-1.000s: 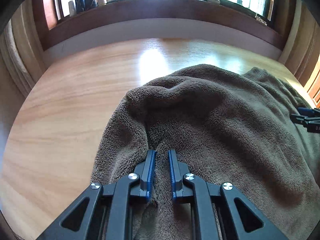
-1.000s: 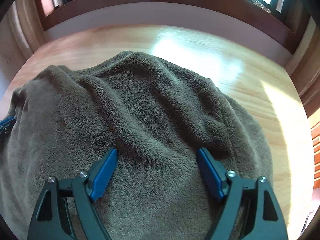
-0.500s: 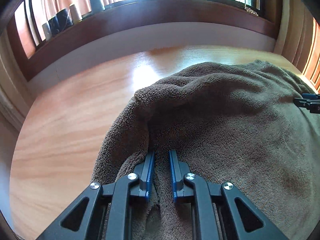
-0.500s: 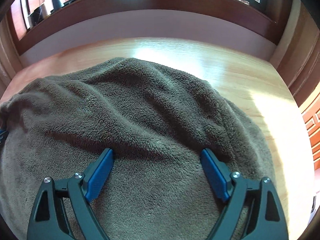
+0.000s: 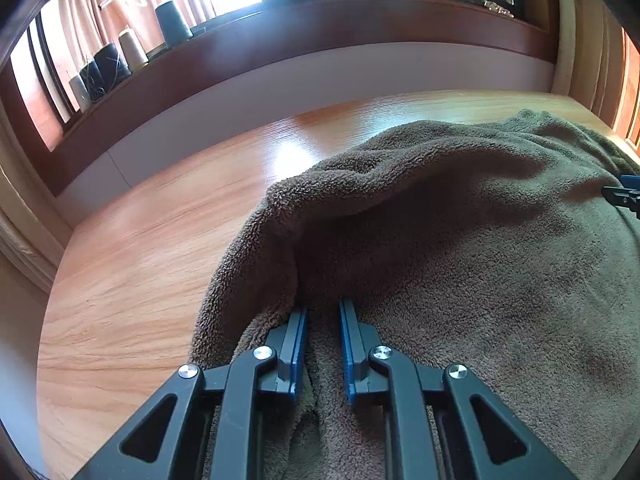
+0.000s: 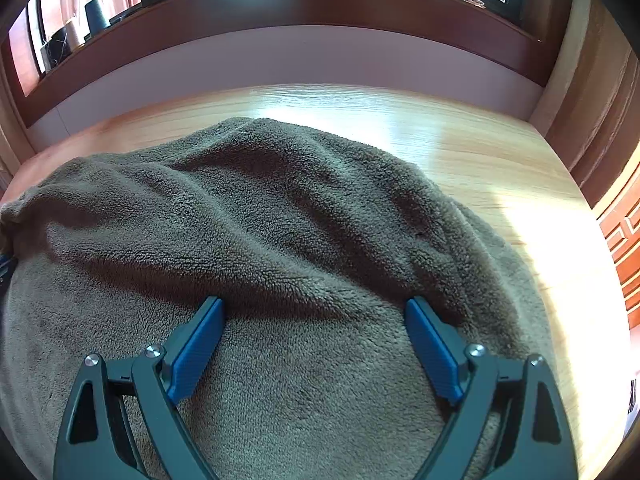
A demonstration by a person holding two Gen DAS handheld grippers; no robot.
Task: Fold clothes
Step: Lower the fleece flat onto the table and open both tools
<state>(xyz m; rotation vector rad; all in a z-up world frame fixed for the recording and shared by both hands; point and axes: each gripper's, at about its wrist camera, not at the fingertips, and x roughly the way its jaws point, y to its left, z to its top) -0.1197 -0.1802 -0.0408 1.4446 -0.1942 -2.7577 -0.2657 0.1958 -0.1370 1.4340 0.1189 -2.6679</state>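
Observation:
A brown fleece garment (image 5: 460, 260) lies bunched on the wooden table (image 5: 140, 260). My left gripper (image 5: 323, 314) is shut on a raised fold at the garment's left side, with fleece pinched between the blue pads. In the right wrist view the same garment (image 6: 300, 220) spreads across the table (image 6: 480, 152). My right gripper (image 6: 314, 304) stands wide open just over the fleece, nothing between its fingers. Its tip shows at the right edge of the left wrist view (image 5: 624, 196). The garment's near part is hidden under the grippers.
A pale wall and a dark wooden window sill (image 5: 360, 28) run behind the table, with several thread cones (image 5: 132, 46) on the sill. Curtains hang at the right, and a red-brown cabinet (image 6: 624, 240) stands past the table's right edge. Bare wood shows left of and beyond the garment.
Both views have tilted up, showing more of the sill and window. The left gripper stays shut on the fold and has drawn it slightly up. The right gripper stays open.

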